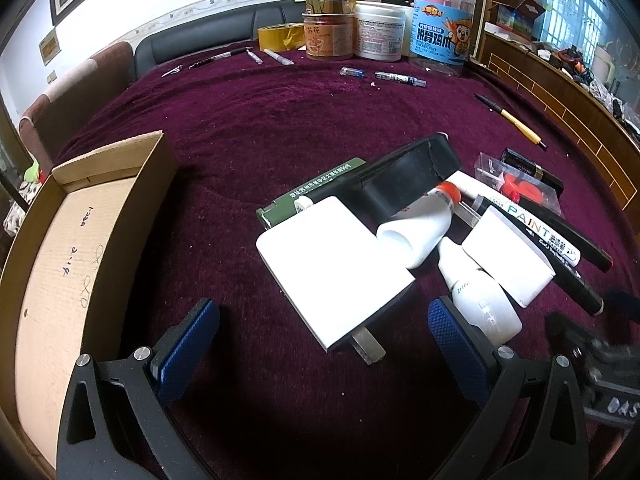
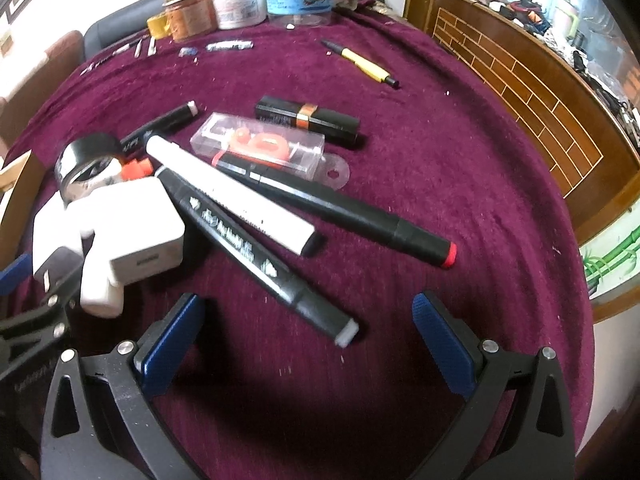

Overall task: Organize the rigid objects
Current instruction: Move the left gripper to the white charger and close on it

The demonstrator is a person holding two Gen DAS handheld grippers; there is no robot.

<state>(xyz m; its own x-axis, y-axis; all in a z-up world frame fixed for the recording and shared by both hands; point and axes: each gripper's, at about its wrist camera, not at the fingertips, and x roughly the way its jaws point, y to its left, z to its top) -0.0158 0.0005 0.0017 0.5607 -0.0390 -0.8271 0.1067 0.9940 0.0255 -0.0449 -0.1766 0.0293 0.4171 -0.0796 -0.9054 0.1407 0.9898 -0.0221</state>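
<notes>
A pile of small objects lies on the purple tablecloth (image 1: 240,128). In the left wrist view a white charger (image 1: 332,268) with metal prongs lies just ahead of my open, empty left gripper (image 1: 320,320). Beyond it are a white bottle with an orange cap (image 1: 416,224), a small white bottle (image 1: 476,300), a black tape roll (image 1: 404,180), a green box (image 1: 312,192) and a paint marker (image 1: 536,228). In the right wrist view my open, empty right gripper (image 2: 308,328) sits just behind a black marker (image 2: 256,252). A white marker (image 2: 228,196) and a red-tipped black marker (image 2: 340,212) lie beyond it.
An open cardboard box (image 1: 68,248) stands at the left. Jars (image 1: 440,20) and a yellow tape roll (image 1: 280,36) stand at the far edge, with pens near them. A yellow pen (image 2: 368,64), a black lipstick tube (image 2: 308,118) and a clear case (image 2: 260,146) lie farther out.
</notes>
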